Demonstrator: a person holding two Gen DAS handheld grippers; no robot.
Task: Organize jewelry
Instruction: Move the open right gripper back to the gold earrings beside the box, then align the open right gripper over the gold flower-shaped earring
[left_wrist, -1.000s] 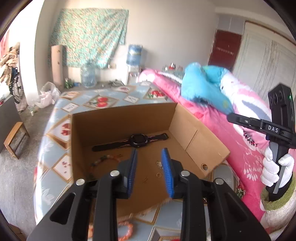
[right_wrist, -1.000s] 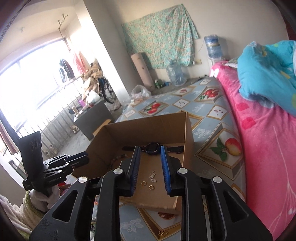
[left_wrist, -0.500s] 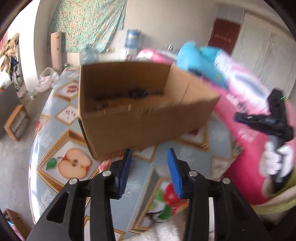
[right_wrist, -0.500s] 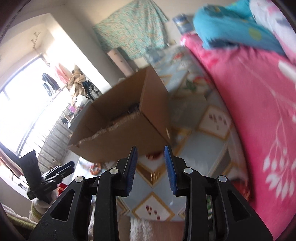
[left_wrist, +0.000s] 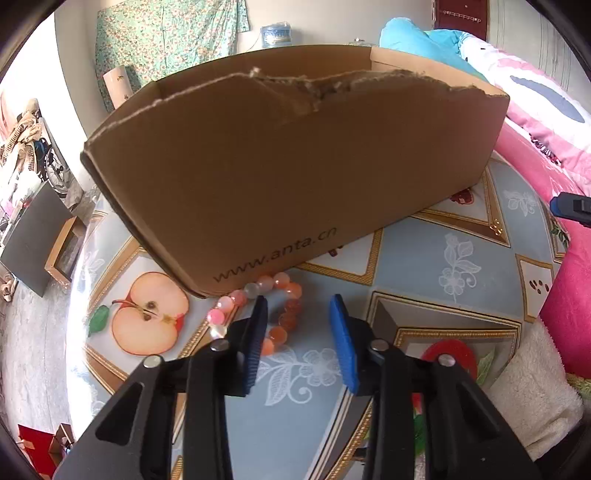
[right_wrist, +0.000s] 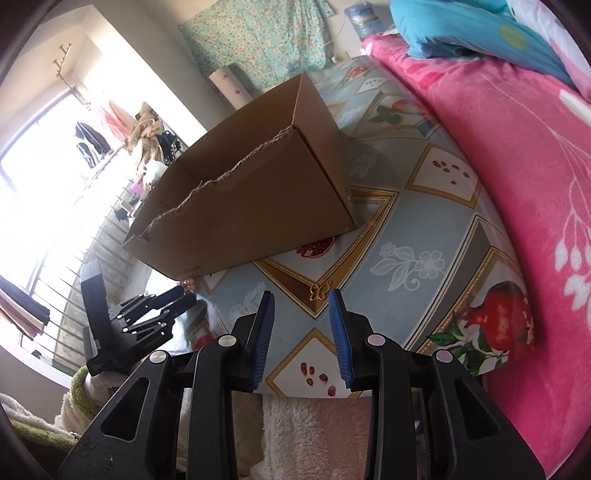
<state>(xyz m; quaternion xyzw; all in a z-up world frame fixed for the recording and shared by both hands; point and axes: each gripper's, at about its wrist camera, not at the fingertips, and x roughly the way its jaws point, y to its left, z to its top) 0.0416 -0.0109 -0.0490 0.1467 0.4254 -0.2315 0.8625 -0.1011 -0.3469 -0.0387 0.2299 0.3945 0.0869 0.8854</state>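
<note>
- The left tool (left_wrist: 298, 306) hangs low over the table (left_wrist: 461, 258) near its front edge; its jaws have just been closing, yet stand spread with nothing pinched.
- A beaded bracelet (left_wrist: 258, 310) of pink and orange beads lies on the table just in front of the cardboard box (left_wrist: 295, 166), near the box's front left corner. The left blue pad (left_wrist: 258, 332) hides part of it; whether they touch I cannot tell.
- The right tool (right_wrist: 302, 306) has its jaws spread and empty.
- Just beyond its tips a small gold butterfly piece (right_wrist: 320, 290) lies on the table, off the box's front right corner.
- A pink blanket (right_wrist: 517, 166) borders the table's right edge.
</note>
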